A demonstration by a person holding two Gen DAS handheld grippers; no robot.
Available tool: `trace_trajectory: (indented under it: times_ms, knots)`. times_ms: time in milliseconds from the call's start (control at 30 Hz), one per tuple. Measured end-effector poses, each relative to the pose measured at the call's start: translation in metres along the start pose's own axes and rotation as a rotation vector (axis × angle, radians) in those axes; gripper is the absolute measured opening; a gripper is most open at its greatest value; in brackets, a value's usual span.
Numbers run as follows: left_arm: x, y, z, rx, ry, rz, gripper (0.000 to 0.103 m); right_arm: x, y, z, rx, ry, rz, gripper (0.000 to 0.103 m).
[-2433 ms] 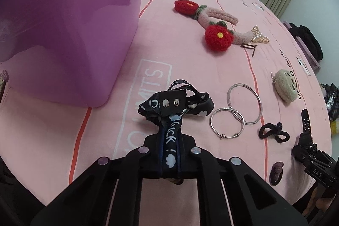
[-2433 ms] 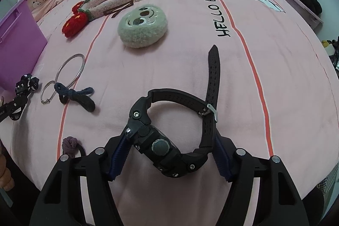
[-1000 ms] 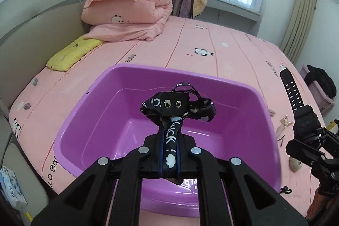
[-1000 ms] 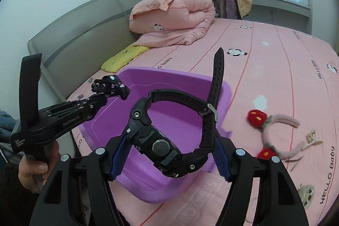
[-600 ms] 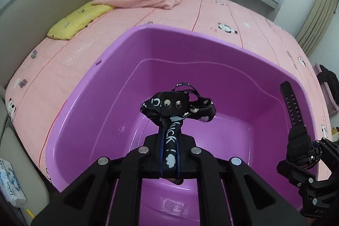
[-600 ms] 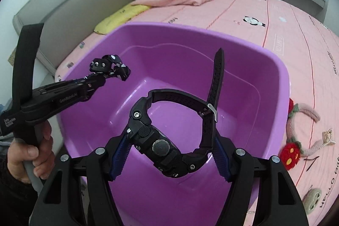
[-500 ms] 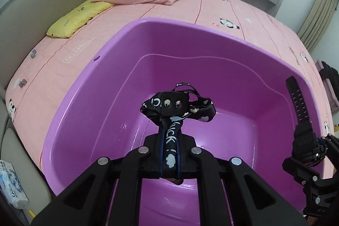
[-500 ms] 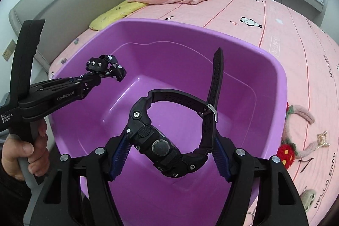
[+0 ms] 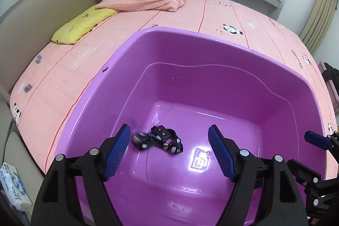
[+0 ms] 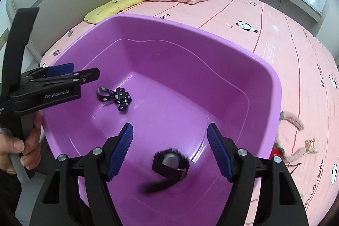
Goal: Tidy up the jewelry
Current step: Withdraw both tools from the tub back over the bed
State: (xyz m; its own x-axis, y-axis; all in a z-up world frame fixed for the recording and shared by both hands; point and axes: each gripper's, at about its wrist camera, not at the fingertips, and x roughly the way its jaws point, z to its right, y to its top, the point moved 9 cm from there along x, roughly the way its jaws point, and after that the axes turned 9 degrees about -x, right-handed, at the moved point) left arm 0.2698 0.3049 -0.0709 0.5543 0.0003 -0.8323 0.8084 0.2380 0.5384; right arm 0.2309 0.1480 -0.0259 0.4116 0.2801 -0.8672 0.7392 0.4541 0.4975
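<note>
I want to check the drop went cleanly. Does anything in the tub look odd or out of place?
Nothing is damaged. The strap lies crumpled on the floor of the tub. The watch is motion-blurred below the right gripper, so it may not have settled yet.

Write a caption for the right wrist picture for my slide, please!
Open right claw above the purple tub, black watch and patterned strap lying inside.

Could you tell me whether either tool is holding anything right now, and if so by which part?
Nothing is held: the left tool and right tool are both open, with the strap and watch in the tub.
</note>
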Motion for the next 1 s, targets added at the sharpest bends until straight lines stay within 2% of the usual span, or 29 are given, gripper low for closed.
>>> trace_trajectory:
  times_ms: [267, 633, 833, 1000]
  knots:
    - [-0.011, -0.007, 0.001, -0.016, -0.009, 0.000, 0.075, -0.014, -0.007, 0.001, 0.017, 0.017, 0.025, 0.069]
    - [-0.041, -0.020, 0.018, -0.010, -0.031, 0.022, 0.084, -0.051, -0.028, 0.004, 0.045, 0.035, 0.095, 0.069]
    - [-0.061, -0.036, 0.036, -0.007, -0.065, 0.025, 0.090, -0.079, -0.057, 0.010, 0.077, 0.040, 0.136, 0.069]
    - [-0.082, -0.059, 0.058, -0.015, -0.122, 0.023, 0.092, -0.099, -0.097, 0.022, 0.130, 0.037, 0.153, 0.069]
